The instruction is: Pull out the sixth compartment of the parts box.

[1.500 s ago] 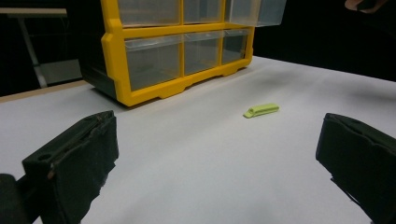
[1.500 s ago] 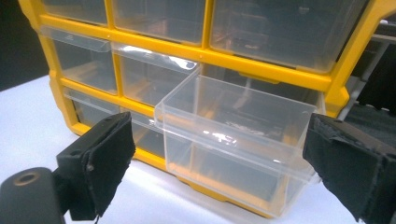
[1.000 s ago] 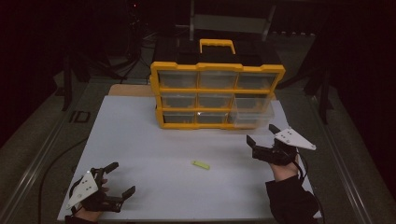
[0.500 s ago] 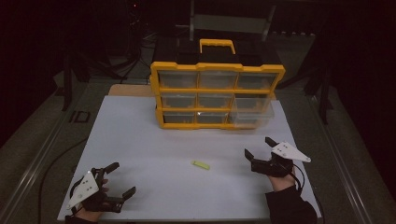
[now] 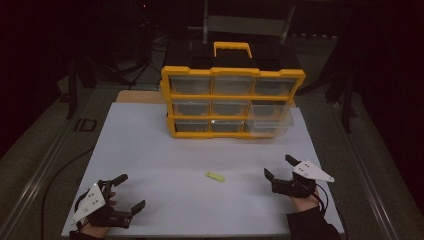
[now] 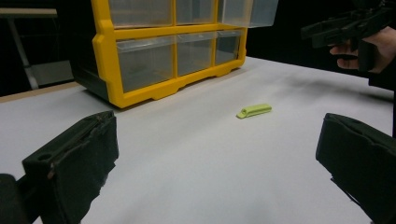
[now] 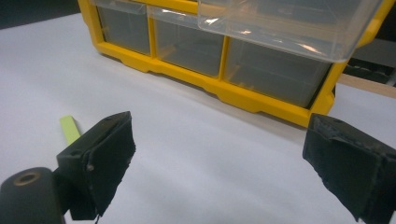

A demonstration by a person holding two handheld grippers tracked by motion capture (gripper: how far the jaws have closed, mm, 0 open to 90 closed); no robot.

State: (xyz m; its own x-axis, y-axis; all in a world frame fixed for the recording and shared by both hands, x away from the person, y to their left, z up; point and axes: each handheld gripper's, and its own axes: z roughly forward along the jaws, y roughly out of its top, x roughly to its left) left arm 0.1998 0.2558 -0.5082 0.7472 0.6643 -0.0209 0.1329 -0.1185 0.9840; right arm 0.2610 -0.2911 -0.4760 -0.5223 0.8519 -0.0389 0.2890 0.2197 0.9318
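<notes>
The small lime-green plastic stick [image 5: 215, 176] lies flat on the white desk [image 5: 150, 150], between my right gripper [image 5: 281, 170] and left gripper [image 5: 130, 192] (both with fingers spread, empty). It looks light and stiff; I'd pinch across its middle.

The drawer cabinet [image 5: 232, 102] stands at the far middle of the surface [image 5: 150, 150]; before it, well apart, lies a small stick [image 5: 215, 176]; the left hand-held gripper [image 5: 126, 193] sits left of and nearer than the stick; the right hand-held gripper [image 5: 280, 166] sits to the stick's right, before the cabinet's right end, where one middle-row drawer [image 5: 270, 111] juts forward.
</notes>
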